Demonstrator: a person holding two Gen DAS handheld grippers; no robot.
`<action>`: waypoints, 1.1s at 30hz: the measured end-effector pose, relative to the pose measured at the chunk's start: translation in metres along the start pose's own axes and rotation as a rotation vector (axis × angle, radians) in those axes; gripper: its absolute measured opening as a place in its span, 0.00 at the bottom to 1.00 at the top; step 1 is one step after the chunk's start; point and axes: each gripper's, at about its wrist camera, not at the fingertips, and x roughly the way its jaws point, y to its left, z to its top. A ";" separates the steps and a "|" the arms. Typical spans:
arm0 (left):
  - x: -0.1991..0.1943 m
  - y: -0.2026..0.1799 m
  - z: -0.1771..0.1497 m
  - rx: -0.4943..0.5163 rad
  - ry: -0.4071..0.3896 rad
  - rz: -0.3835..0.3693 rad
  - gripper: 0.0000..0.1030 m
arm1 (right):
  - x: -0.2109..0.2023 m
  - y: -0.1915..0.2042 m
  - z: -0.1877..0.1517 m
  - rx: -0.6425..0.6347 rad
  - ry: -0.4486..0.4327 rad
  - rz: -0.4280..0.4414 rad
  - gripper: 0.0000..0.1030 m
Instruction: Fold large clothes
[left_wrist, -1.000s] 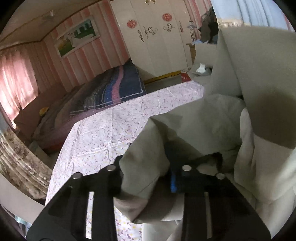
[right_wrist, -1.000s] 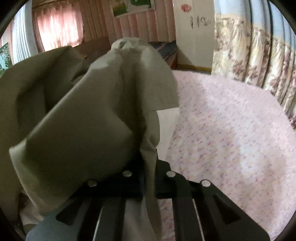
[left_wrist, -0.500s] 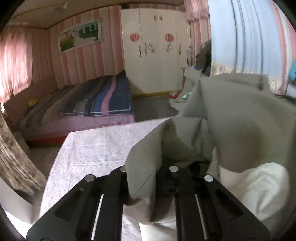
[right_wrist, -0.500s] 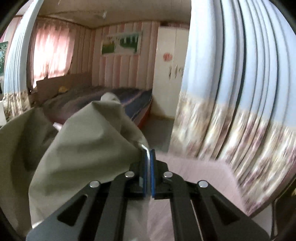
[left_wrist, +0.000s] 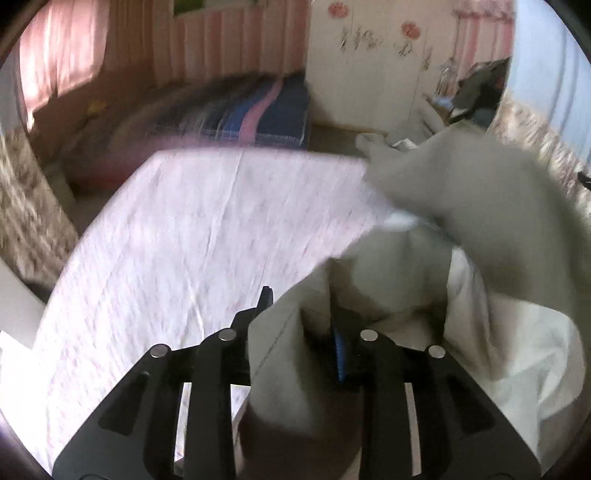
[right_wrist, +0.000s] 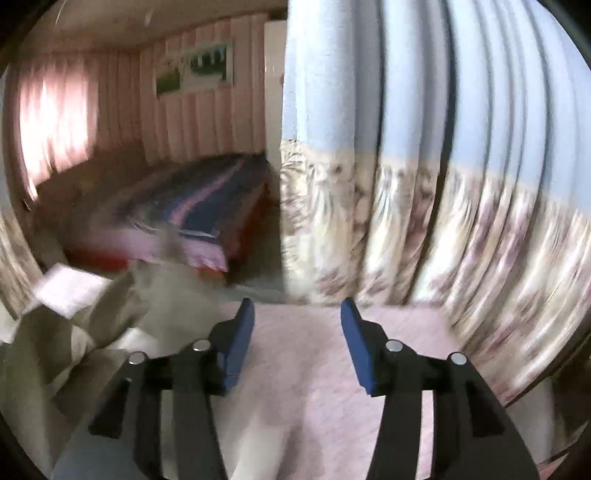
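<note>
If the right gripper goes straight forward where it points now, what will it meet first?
Probably the pink floral cloth on the table: the right gripper, jaws opening and empty, points down at it. Depth is unclear.

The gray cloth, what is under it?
Under the gray cloth lies the pink flowery sheet, with a white lining showing beneath its folds. Part of the left tool is covered too.

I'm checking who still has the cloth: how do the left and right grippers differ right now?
The left gripper has the grey garment draped between its fingers; the right gripper has nothing between its fingers. The left's blue pads are mostly hidden by cloth; the right's are fully exposed. Both are opening, over the pink floral sheet.
</note>
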 end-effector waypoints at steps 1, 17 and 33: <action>-0.005 -0.001 -0.007 0.029 -0.025 0.026 0.37 | -0.005 0.003 -0.009 -0.023 0.001 0.001 0.56; -0.074 -0.056 0.019 0.139 -0.134 -0.069 0.96 | -0.041 0.042 -0.113 -0.079 0.127 0.053 0.90; 0.038 -0.100 0.054 0.162 0.009 -0.081 0.87 | 0.036 0.070 -0.118 -0.127 0.221 0.048 0.93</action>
